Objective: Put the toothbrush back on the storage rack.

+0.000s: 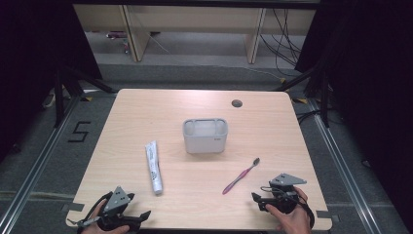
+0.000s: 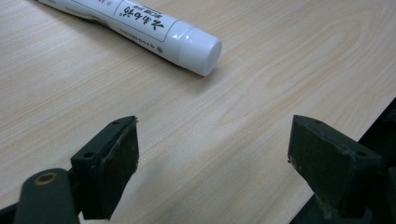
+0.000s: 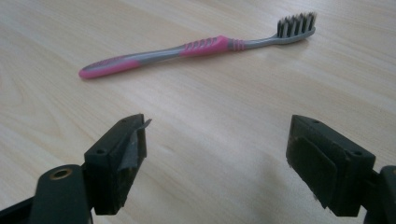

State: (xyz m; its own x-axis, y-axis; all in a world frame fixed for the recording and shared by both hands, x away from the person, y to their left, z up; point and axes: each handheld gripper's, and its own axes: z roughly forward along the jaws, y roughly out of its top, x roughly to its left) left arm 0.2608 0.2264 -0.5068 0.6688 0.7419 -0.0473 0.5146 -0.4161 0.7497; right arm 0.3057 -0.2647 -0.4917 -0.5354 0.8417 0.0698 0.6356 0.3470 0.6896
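High view: the toothpaste tube (image 1: 154,167) lies flat on the table (image 1: 146,112), just ahead of the left gripper (image 1: 141,216); the pink toothbrush (image 1: 241,175) lies just ahead of the right gripper (image 1: 257,199). Both grippers stand released, jaws spread, holding nothing. In the left gripper view the tube's tail is cut off at the frame edge. The grey holder (image 1: 205,136) stands mid-table between them; its inside is hard to make out.

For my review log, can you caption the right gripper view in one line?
Open right gripper facing a pink and grey toothbrush lying flat on the wooden table, untouched.
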